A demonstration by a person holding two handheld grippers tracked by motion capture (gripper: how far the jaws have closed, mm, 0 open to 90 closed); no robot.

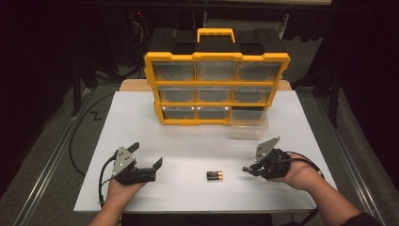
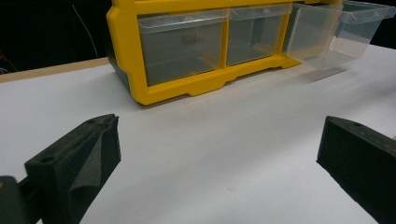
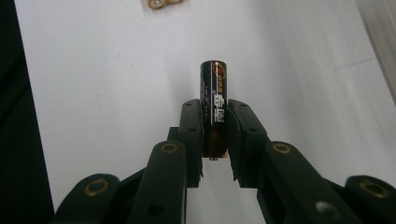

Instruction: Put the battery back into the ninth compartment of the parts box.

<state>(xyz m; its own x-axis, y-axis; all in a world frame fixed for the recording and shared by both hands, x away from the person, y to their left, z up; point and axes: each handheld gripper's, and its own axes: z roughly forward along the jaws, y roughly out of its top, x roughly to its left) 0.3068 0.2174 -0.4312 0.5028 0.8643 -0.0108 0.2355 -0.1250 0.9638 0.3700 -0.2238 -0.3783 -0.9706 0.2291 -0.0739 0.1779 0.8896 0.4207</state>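
Battery point(image 3: 214, 105) sits between the jaws of your right gripper point(image 3: 215, 135), and the pads pinch it on both sides. It stands lengthwise along the jaws, with its far end sticking out past the fingertips and its near end showing in the gap behind them. From above, your right gripper point(image 1: 248, 169) is at the right of the table point(image 1: 141, 117), with the jaws pointing left, towards the table's middle.

Two more batteries point(image 1: 214, 176) lie side by side on the table, touching each other, between your two grippers and near the front edge. You see them also at the top edge of the right gripper view point(image 3: 162, 3).

Your left gripper point(image 1: 147, 155) is at the left of the table. Its jaws are spread wide and hold nothing.

Behind stands the yellow organizer point(image 1: 216, 87). Its bottom right drawer point(image 1: 248, 123) is pulled out, and in the left gripper view the drawer point(image 2: 327, 35) looks clear and tilted a little down.
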